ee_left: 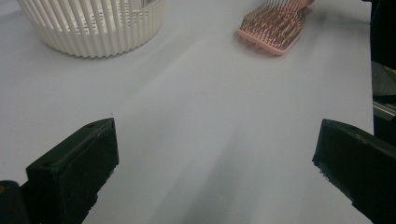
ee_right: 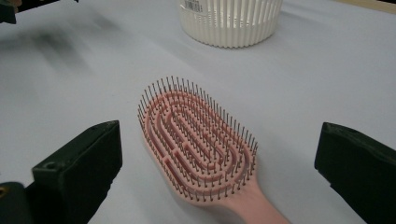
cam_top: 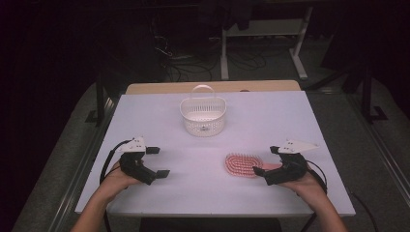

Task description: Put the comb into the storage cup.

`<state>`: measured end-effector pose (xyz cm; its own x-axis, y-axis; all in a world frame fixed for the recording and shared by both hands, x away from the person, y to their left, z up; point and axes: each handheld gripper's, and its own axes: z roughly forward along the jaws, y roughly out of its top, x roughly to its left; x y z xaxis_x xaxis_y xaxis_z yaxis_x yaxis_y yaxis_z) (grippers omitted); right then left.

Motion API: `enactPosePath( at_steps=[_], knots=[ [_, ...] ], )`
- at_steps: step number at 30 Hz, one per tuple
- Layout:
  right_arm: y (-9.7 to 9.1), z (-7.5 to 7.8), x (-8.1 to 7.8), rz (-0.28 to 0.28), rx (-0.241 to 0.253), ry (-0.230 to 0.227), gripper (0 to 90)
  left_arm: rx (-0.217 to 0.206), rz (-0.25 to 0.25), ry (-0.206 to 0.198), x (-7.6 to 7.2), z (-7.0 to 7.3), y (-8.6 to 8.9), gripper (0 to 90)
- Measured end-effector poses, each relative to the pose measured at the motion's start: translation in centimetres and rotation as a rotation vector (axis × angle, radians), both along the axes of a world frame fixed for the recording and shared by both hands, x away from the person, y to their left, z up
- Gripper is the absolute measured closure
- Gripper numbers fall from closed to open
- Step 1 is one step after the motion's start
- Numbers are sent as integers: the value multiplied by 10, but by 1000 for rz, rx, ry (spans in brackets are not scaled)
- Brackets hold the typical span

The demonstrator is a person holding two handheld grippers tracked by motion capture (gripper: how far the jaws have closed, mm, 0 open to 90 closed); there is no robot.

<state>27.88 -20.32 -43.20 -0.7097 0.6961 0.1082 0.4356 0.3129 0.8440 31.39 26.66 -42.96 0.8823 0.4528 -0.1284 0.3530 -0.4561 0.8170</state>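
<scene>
- Hairbrush (ee_right: 196,147), pink, bristles up, flat on table (cam_top: 159,116), between right gripper's (cam_top: 265,161) wide, empty jaws.
- Left gripper (cam_top: 157,162) wide open over bare table.
- Basket (cam_top: 203,116), white, stands beyond, well apart; nothing blocks the brush.

The hairbrush (cam_top: 243,165) lies on the table (cam_top: 159,116), right of centre and nearer the person. The basket (cam_top: 203,116) stands behind it, towards the far edge, well apart.
</scene>
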Motion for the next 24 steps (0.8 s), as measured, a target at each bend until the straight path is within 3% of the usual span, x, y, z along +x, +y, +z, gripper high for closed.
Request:
enactPosePath(
  at_steps=[24],
  knots=[
    [-6, 11, 3, -4, -5, -7, 6, 7, -4, 2, -1, -3, -2, 0]
  ],
)
